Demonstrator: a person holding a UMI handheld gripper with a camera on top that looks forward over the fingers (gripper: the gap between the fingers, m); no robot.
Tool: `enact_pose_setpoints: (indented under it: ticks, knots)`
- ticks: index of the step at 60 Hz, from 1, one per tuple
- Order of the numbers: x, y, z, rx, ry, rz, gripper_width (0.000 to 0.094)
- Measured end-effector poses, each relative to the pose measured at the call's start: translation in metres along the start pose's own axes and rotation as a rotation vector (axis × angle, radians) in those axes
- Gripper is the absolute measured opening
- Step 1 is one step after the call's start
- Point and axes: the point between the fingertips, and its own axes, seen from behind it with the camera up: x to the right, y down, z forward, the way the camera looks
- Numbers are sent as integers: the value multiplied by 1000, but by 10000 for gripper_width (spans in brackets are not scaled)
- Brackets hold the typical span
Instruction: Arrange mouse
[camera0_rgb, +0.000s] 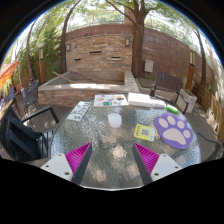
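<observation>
A purple paw-shaped mouse pad (176, 130) lies on the glass table (100, 135), ahead of my right finger. A small white object (115, 120), possibly the mouse, sits near the middle of the table, ahead of and beyond my fingers. My gripper (112, 156) is open above the near part of the table, its magenta pads (77, 156) wide apart with nothing between them, only glass below.
A yellow-green flat item (145, 131) lies beside the paw pad. Printed papers (109, 101) and another sheet (80, 110) lie at the far side, with a white box (146, 101). Black chairs (24, 125) stand left. A brick wall (100, 50) is behind.
</observation>
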Motion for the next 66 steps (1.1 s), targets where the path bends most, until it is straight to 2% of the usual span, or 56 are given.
enact_pose_setpoints:
  ticks: [6, 14, 24, 28, 32, 36, 45, 51, 58, 66]
  knots:
    - [1, -26, 78, 25, 8, 10, 833]
    - [13, -42, 159, 3, 32, 32, 817]
    - [19, -46, 218, -28, 52, 31, 770]
    - [15, -45, 229, -41, 36, 26, 701]
    - [10, -48, 235, -35, 19, 28, 515]
    - [9, -50, 234, -33, 25, -4, 489]
    - [7, -49, 235, -50, 3, 6, 361]
    - [6, -58, 230, -37, -28, 13, 334]
    - [10, -117, 197, 81, -75, 27, 334]
    - [57, -234, 115, 331, -111, 116, 334]
